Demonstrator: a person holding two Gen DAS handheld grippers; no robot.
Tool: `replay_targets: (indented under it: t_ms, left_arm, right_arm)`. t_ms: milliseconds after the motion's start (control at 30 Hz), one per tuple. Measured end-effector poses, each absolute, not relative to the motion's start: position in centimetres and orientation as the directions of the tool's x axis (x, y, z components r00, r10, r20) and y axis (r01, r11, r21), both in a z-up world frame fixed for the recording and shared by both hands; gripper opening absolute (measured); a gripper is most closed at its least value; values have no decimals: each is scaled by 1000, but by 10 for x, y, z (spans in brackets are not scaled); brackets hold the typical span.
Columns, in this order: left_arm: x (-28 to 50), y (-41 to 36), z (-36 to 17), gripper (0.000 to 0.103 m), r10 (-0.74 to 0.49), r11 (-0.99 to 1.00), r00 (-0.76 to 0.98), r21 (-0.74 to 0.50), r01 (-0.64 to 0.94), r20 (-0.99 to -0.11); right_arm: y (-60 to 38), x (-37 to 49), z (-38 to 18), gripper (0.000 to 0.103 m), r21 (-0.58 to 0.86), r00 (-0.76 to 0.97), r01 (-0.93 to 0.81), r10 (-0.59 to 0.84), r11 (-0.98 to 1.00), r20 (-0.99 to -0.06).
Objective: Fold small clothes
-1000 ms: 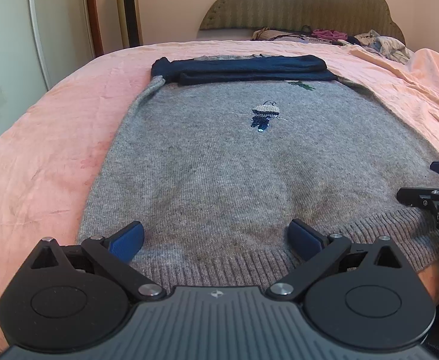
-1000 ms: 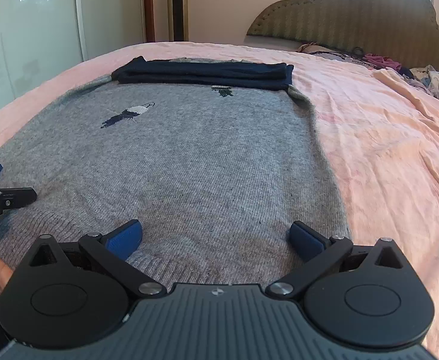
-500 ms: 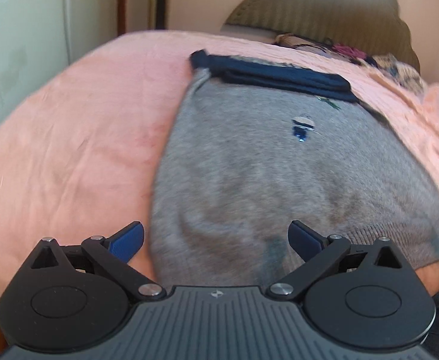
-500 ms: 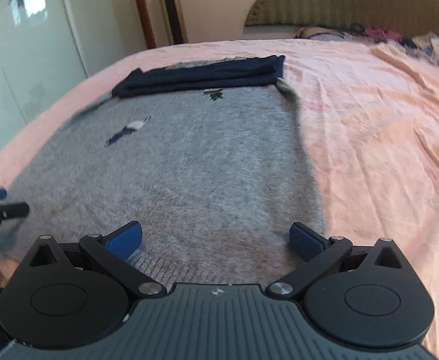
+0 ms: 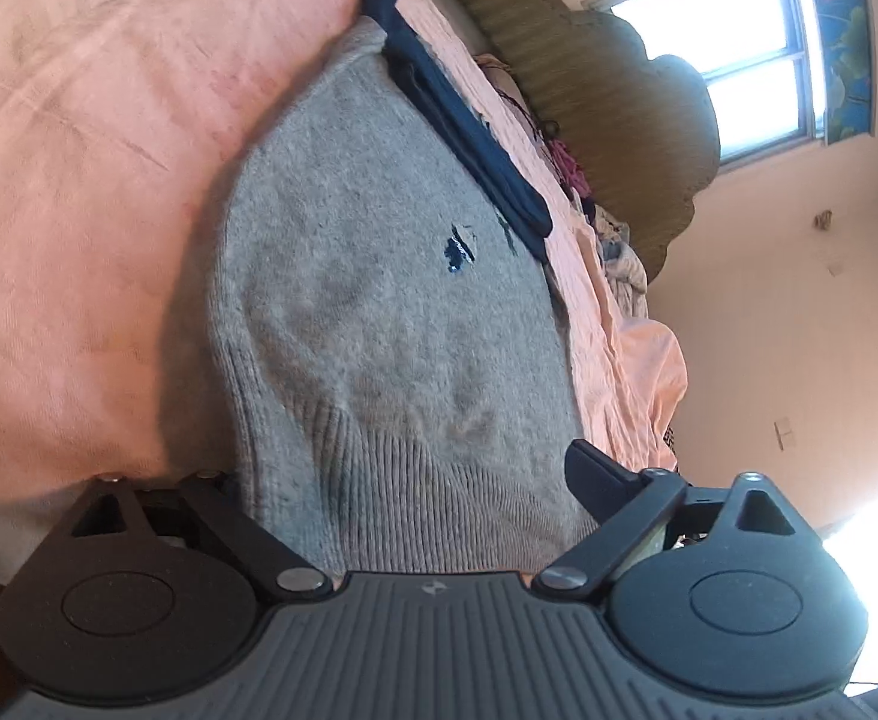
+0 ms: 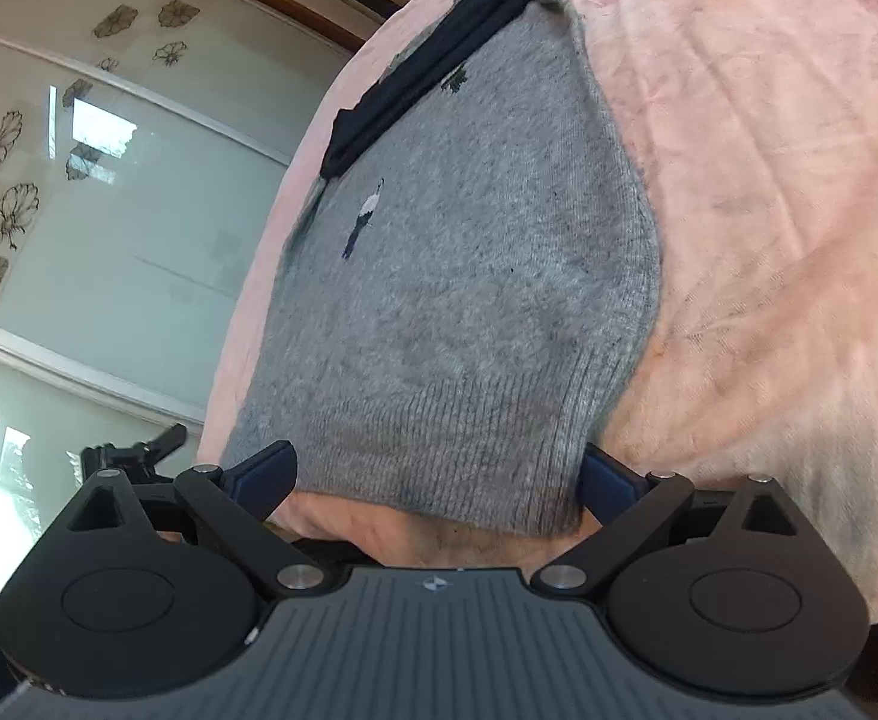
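my left gripper (image 5: 406, 480) is spread wide, its fingers to either side of the ribbed hem of the sweater (image 5: 379, 300); the right finger (image 5: 595, 483) shows just off the hem's edge, the other is hidden behind the knit, and i cannot tell whether anything is pinched. my right gripper (image 6: 439, 474) is just as wide, one blue pad (image 6: 262, 474) at the left of the hem and the other (image 6: 604, 480) tucked under the sweater's (image 6: 469, 276) right corner, the fingers straddling the hem rather than closed on it. in the right view the left gripper (image 6: 133, 450) shows beyond the hem's far corner. the sweater lies grey and flat on the pink bedspread (image 5: 79, 180), its hem toward me at the bed's near edge, a small embroidered figure (image 5: 458, 246) on the chest. across its far end lies a folded navy piece (image 5: 457, 108), touching the sweater. beyond that, the padded headboard (image 5: 619, 120) with some loose clothes (image 5: 619, 252) at its foot, and a bright window (image 5: 739, 54) above. on the right view's side stands a glass wardrobe door (image 6: 109, 210) with flower prints.
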State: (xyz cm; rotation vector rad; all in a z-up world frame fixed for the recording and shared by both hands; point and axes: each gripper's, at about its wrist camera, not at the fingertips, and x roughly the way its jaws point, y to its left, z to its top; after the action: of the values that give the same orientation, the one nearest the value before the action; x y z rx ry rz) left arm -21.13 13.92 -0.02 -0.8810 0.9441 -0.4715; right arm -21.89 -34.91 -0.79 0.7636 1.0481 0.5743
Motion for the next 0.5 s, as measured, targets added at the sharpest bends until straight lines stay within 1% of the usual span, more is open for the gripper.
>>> replay_targets:
  t_ms: [33, 67, 100, 133, 167, 200, 233, 333, 500]
  left_arm:
    - [-209, 139, 1, 77, -687, 582, 522, -813, -23, -506]
    - [-208, 138, 2, 67, -677, 602, 513, -798, -26, -528]
    - [-205, 138, 1, 51, -659, 630, 502, -776, -39, -560]
    - [-203, 141, 0, 34, -643, 654, 491, -755, -48, -588]
    - [-201, 143, -1, 25, -628, 675, 482, -736, -52, -611]
    - [-199, 144, 0, 12, -618, 688, 475, -723, -58, -626]
    - [-198, 145, 1, 11, -612, 695, 472, -716, -63, -635]
    - [-190, 145, 17, 8, -609, 713, 487, -701, -12, -626]
    - [-148, 144, 69, 7, -644, 683, 578, -717, 138, -502]
  right_arm:
    - [-352, -216, -10, 84, 796, 403, -38, 739, 604, -540]
    - [-353, -213, -12, 79, 803, 406, -19, 738, 596, -538]
    - [-354, -211, -13, 67, 801, 405, -13, 735, 599, -543]
    - [-353, -210, -14, 44, 794, 393, -15, 734, 608, -554]
    - [-352, -207, -17, 35, 784, 374, -9, 729, 621, -573]
    - [-352, -207, -19, 22, 776, 367, -6, 723, 631, -585]
    - [-352, -208, -21, 17, 773, 367, -11, 721, 635, -587]
    - [-355, -209, -16, 17, 792, 389, -34, 737, 610, -552]
    - [-367, -185, 11, 16, 824, 468, -89, 754, 559, -461]
